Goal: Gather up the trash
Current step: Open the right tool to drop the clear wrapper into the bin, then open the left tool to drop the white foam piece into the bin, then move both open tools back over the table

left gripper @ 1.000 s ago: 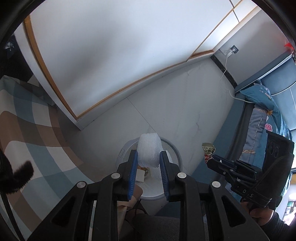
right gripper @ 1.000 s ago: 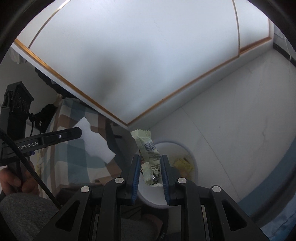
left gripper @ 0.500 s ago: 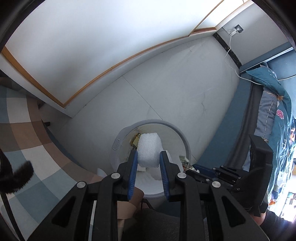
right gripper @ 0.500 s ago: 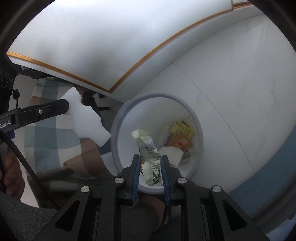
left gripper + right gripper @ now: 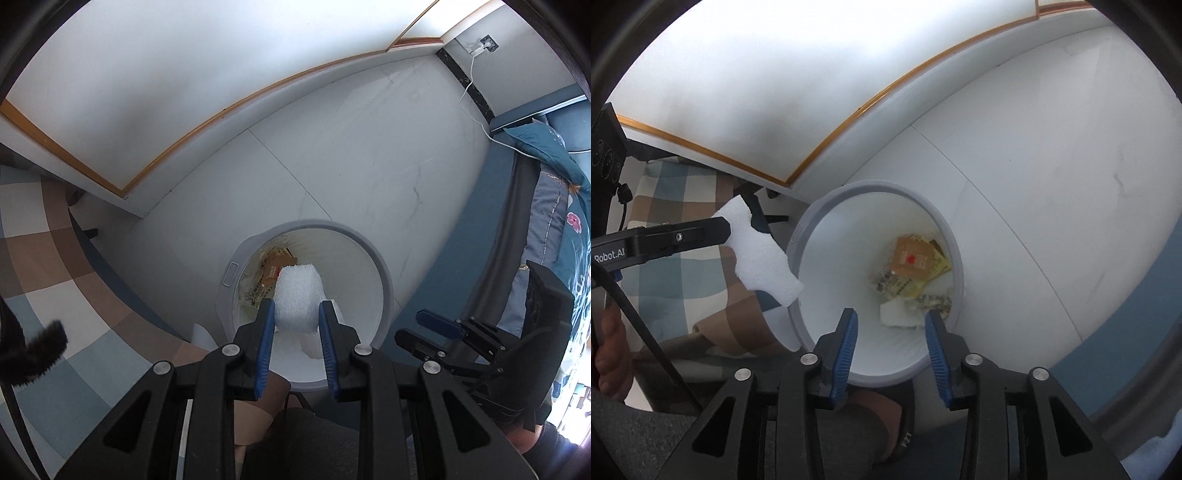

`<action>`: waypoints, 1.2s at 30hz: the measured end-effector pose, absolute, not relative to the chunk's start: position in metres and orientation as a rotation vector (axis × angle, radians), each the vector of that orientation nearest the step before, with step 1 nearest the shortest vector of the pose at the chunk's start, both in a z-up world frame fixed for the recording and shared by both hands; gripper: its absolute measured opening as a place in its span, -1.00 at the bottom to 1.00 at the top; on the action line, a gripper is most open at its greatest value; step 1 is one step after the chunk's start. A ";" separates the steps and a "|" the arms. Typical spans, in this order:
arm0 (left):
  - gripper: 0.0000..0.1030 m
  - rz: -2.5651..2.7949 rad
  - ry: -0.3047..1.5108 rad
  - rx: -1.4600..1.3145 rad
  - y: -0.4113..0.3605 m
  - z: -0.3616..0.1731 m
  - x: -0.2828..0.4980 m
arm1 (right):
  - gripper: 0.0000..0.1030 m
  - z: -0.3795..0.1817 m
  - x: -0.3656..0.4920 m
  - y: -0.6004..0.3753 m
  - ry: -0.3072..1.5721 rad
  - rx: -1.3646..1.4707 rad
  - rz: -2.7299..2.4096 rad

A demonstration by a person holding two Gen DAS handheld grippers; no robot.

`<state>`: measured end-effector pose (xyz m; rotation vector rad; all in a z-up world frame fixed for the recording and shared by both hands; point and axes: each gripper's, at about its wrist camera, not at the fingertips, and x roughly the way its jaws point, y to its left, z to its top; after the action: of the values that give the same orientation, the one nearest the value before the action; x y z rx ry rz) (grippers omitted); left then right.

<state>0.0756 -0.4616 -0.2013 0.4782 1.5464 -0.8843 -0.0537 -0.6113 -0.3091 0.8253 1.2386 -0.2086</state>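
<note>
Waste bin (image 5: 875,186): mouth stood open and uncovered, upper interior free; wrappers and cartons (image 5: 912,269) covered only the bottom, toward the far wall. Foam piece (image 5: 759,251) overhung the bin's left rim, partly blocking that side. Checked cloth (image 5: 676,266) crowded the left flank. Tiled floor (image 5: 1052,166) beyond the far rim lay bare.

Bin (image 5: 951,236) on floor (image 5: 1052,166); wrappers (image 5: 912,269) inside; checked rug (image 5: 665,288) left of bin.
</note>
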 end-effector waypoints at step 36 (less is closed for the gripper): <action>0.24 -0.808 1.401 0.464 -0.432 -0.164 0.075 | 0.59 -0.278 -0.068 -0.621 1.131 0.862 -0.270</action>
<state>0.0749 -0.4316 -0.1643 0.4636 1.4010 -0.8082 -0.0680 -0.6211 -0.2782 0.8616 1.1306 -0.2701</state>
